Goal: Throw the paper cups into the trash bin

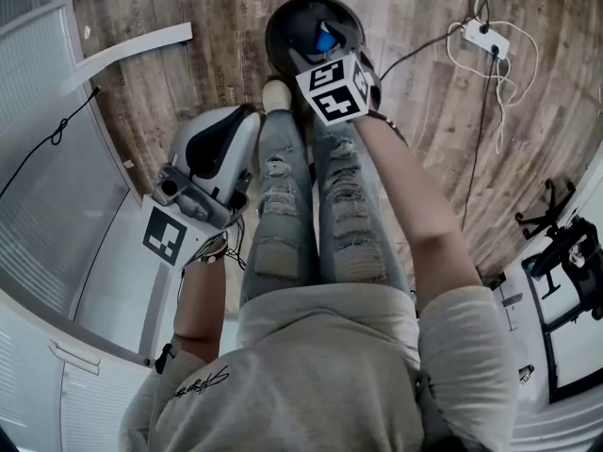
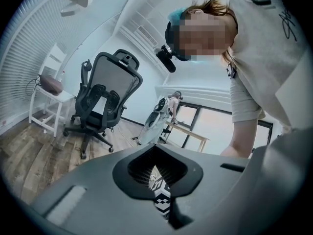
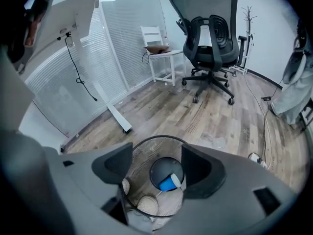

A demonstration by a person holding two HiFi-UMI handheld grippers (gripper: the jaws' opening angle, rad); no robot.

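A black mesh trash bin (image 1: 287,26) stands on the wood floor just ahead of the person's feet. A blue paper cup (image 1: 325,41) lies on its side at the bottom. My right gripper (image 3: 156,169) hangs straight above the bin, open, with nothing between its fingers; past them I see the bin rim (image 3: 146,142) and the blue cup (image 3: 169,183). In the head view its marker cube (image 1: 332,88) covers the bin's near edge. My left gripper (image 1: 215,149) is held at the left, beside the person's leg, tilted up, its jaws shut and empty (image 2: 157,169).
A white desk foot (image 1: 132,49) lies on the floor to the bin's left, by a glass wall with blinds. A power strip with cables (image 1: 485,38) sits at the right. Farther off stand a black office chair (image 3: 210,38) and a white chair (image 3: 159,50).
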